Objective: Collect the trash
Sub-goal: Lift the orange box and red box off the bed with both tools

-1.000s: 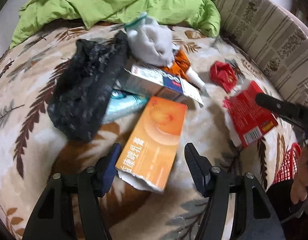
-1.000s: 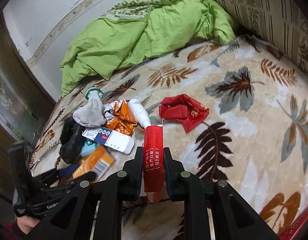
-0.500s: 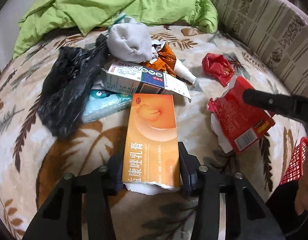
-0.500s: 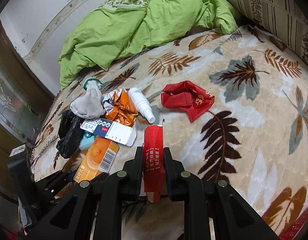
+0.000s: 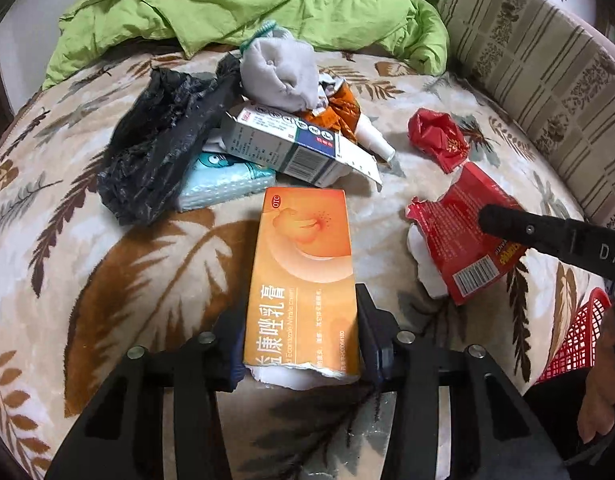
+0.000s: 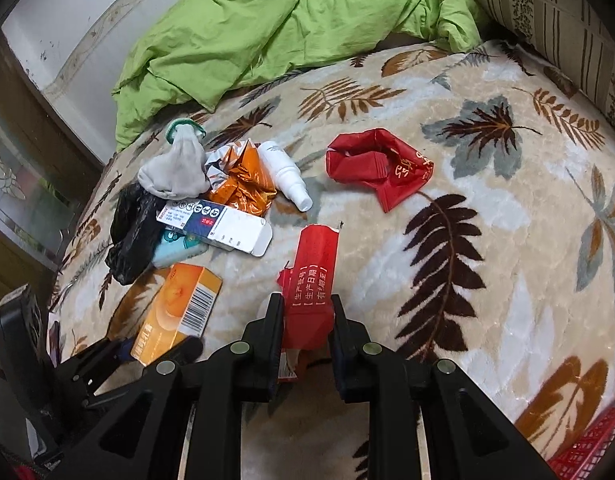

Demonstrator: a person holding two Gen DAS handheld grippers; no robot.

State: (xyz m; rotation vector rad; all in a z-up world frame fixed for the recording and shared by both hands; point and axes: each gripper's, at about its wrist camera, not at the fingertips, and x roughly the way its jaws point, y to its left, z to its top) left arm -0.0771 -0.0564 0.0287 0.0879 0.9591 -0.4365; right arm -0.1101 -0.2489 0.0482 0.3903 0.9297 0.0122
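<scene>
The long orange cardboard box (image 5: 303, 280) is held in the left tongs (image 5: 301, 336) and the torn red paper packet (image 6: 309, 284) in the right tongs (image 6: 307, 320), just above the leaf-patterned bed blanket (image 6: 487, 240). Both are pinched only by their torn ends, so they could be squashed or dropped if swung fast toward the red mesh basket (image 5: 575, 336).

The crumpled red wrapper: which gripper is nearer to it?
Right. The right gripper, shut on the red box, is just short of the wrapper. The left gripper holds the orange box farther away.

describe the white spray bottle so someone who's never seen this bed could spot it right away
On the leaf-patterned blanket, find the heap of trash in front of the green quilt. At the heap's right edge, against the crumpled orange foil wrapper, lies the white spray bottle, nozzle toward the camera. It is the only smooth, plain white cylinder there; the crumpled red packet lies apart.
</scene>
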